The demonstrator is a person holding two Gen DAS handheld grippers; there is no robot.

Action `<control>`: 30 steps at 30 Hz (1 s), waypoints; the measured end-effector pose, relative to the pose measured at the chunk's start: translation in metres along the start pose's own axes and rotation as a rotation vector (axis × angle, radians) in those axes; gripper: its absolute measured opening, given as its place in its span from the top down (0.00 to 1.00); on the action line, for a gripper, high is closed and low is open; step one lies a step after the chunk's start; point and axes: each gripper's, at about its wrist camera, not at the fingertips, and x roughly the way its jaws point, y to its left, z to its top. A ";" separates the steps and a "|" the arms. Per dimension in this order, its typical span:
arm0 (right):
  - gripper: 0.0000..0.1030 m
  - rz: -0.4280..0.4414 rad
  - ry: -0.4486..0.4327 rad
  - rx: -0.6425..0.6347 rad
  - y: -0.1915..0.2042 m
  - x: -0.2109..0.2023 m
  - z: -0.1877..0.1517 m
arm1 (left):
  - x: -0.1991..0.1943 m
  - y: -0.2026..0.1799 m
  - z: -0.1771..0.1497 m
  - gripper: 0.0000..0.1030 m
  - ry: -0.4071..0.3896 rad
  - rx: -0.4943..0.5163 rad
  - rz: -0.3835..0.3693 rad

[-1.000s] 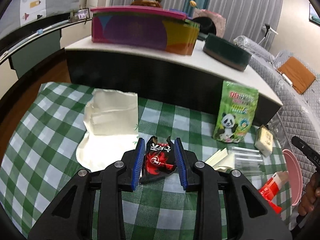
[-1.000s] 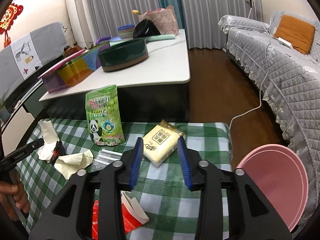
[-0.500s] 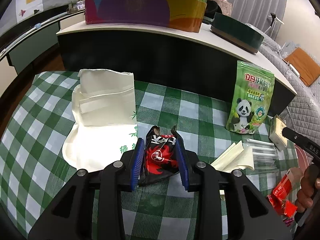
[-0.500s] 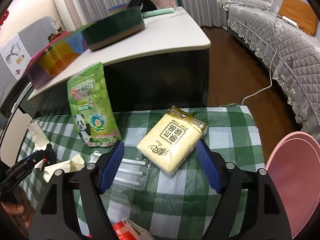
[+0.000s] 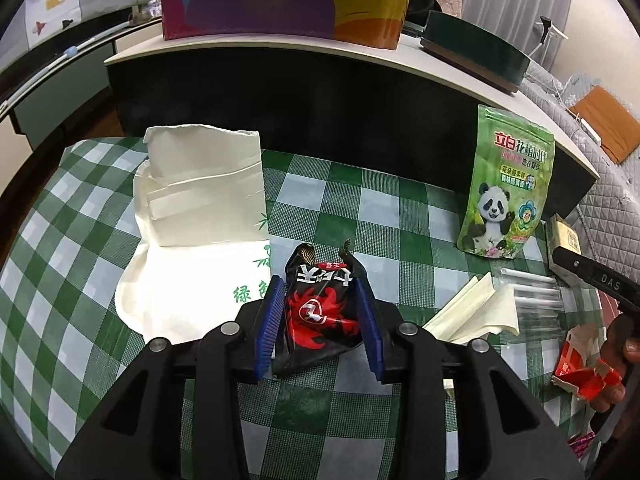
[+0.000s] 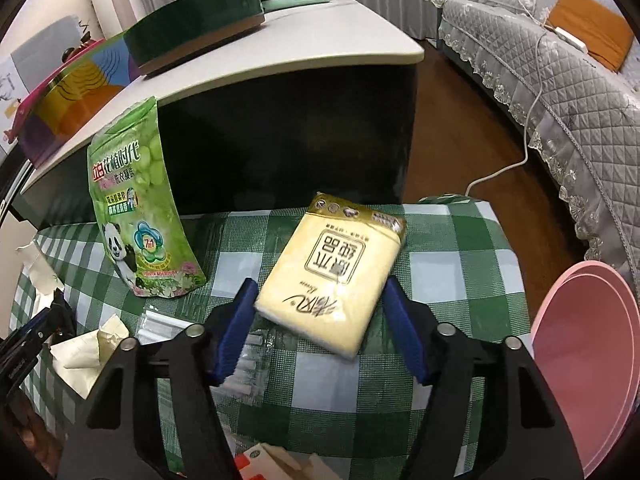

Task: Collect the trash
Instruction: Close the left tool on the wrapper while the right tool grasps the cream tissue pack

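Note:
My left gripper (image 5: pixel 318 282) has a black and red snack wrapper (image 5: pixel 320 316) standing crumpled between its blue pads, just above the green checked cloth (image 5: pixel 360 216); its jaws are opening and the pads still touch the wrapper's sides. My right gripper (image 6: pixel 320 282) straddles a yellow tissue pack (image 6: pixel 336 264) that lies flat on the cloth. Its jaws are closing, with a little gap left on both sides of the pack. A cream bag (image 5: pixel 200 216) lies left of the wrapper.
A green panda pouch (image 6: pixel 140 216) leans on the dark low table (image 6: pixel 280 128). Crumpled cream paper (image 5: pixel 476 312), a clear plastic sleeve (image 5: pixel 528 292) and a torn red carton (image 5: pixel 580 368) lie between the grippers. A pink bin (image 6: pixel 580 360) stands at the right, a grey sofa (image 6: pixel 560 80) beyond.
The left gripper sank toward the cloth with the wrapper. The right gripper came forward and down over the tissue pack, its jaws spreading wide, then narrowing.

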 end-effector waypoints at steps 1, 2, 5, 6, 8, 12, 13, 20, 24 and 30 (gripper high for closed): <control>0.42 0.004 -0.002 0.004 -0.001 -0.001 0.000 | 0.000 -0.001 0.000 0.64 0.002 0.001 0.000; 0.43 0.006 -0.006 0.006 -0.001 -0.003 0.000 | 0.000 -0.001 0.000 0.64 0.004 0.004 0.001; 0.44 0.009 -0.020 -0.002 -0.001 -0.012 0.000 | 0.000 -0.003 0.000 0.67 0.007 0.011 -0.001; 0.45 0.009 -0.028 -0.005 0.000 -0.016 0.000 | -0.001 -0.004 0.000 0.69 0.006 0.014 -0.007; 0.45 0.011 -0.045 -0.013 -0.001 -0.025 0.001 | -0.004 -0.006 0.000 0.82 0.000 0.019 -0.018; 0.45 0.006 -0.080 -0.031 -0.001 -0.047 -0.001 | -0.008 -0.008 -0.001 0.84 -0.007 0.022 -0.035; 0.45 0.004 -0.090 -0.039 -0.001 -0.055 -0.003 | -0.010 -0.008 -0.001 0.84 -0.013 0.021 -0.036; 0.45 -0.002 -0.153 -0.075 -0.006 -0.105 -0.011 | -0.033 -0.013 0.003 0.85 -0.070 0.028 -0.065; 0.45 -0.008 -0.193 -0.090 -0.010 -0.134 -0.019 | -0.050 -0.021 0.002 0.85 -0.118 0.057 -0.078; 0.45 -0.017 -0.243 -0.110 -0.016 -0.172 -0.032 | -0.073 -0.027 0.000 0.85 -0.168 0.071 -0.096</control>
